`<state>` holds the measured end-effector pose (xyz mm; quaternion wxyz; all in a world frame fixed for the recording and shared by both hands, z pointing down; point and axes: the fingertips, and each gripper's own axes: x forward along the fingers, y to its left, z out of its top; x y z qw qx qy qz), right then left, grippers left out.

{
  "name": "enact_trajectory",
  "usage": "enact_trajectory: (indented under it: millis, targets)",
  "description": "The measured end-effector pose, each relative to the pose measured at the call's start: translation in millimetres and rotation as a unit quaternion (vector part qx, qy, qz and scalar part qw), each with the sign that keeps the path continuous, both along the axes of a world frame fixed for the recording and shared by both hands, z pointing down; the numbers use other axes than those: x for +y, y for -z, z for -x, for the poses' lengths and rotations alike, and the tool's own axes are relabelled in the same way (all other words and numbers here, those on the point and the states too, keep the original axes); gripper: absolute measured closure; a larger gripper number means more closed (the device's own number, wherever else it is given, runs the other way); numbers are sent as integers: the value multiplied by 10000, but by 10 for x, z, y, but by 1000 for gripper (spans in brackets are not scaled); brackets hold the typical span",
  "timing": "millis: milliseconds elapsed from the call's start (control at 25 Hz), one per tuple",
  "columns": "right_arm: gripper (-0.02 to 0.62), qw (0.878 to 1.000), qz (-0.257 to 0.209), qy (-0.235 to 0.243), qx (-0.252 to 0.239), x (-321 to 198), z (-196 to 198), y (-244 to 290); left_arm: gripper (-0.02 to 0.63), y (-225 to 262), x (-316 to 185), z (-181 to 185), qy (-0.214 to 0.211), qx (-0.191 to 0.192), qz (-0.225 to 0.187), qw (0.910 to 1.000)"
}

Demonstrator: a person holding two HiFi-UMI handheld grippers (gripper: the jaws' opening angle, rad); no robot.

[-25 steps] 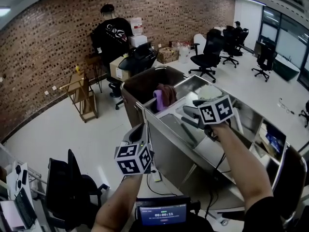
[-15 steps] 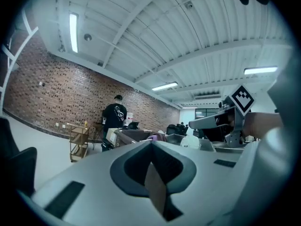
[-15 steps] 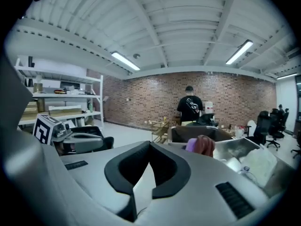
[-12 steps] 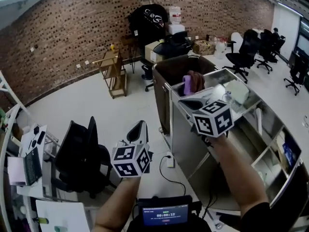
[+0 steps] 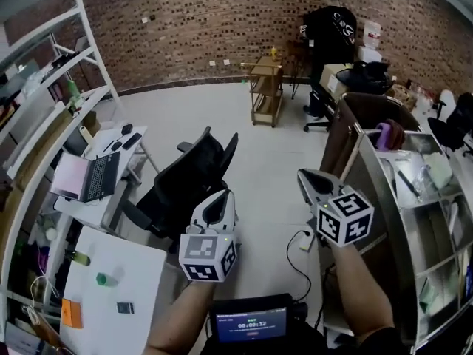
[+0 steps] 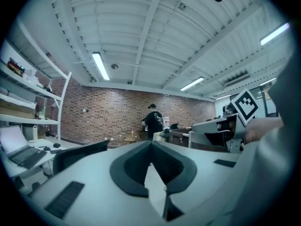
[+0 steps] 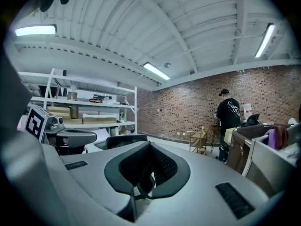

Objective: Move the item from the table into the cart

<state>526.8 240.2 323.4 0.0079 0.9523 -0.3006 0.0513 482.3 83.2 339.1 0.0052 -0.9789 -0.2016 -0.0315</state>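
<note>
The left tongs and right tongs, two in all, are each pressed together and pinch nothing. They hang between one white tabletop and one steel cart. On the tabletop lie one green item, one black item and one orange item, well apart from both tongs

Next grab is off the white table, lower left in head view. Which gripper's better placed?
Left. The left gripper hangs nearer the white table that bears the small green item. The right gripper is beside the cart, farther off. Neither holds anything.
</note>
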Motion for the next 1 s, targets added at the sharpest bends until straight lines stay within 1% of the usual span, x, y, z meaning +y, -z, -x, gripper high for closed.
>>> enact_trajectory:
  millis: [80,200,280,360,480,600,760,1000]
  targets:
    - [591,9996,-231,-139,54,-412,227,-256,594,-240,-545,191,83,-50,65,9999]
    - [591,9980,-548,-304,20,-810,601,-662,592,-596,-1133,424,154,-204,161,9995]
    - [591,9978,-550,-371,-54,-977,846,-946,592,-823,-1402,574,175,-315,218,9991]
    - [591,9969,-569,-528,-117,-1033,1040,-1154,592,-1007,-1544,704,98,-450,238,9987]
    - [591,9947,-623,-793,-180,-989,1348,-1339,593,-1179,-1573,940,-56,-581,246,9980]
    - [591,9955,-493,-808,-38,-981,1597,-1349,593,-1186,-1575,1106,-83,-516,326,9981]
    - [591,9959,-422,-799,76,-890,1697,-1269,592,-1170,-1532,1167,-20,-475,296,9984]
    - [591,9958,-313,-852,138,-712,1752,-1210,594,-1109,-1303,1213,-141,-473,227,9985]
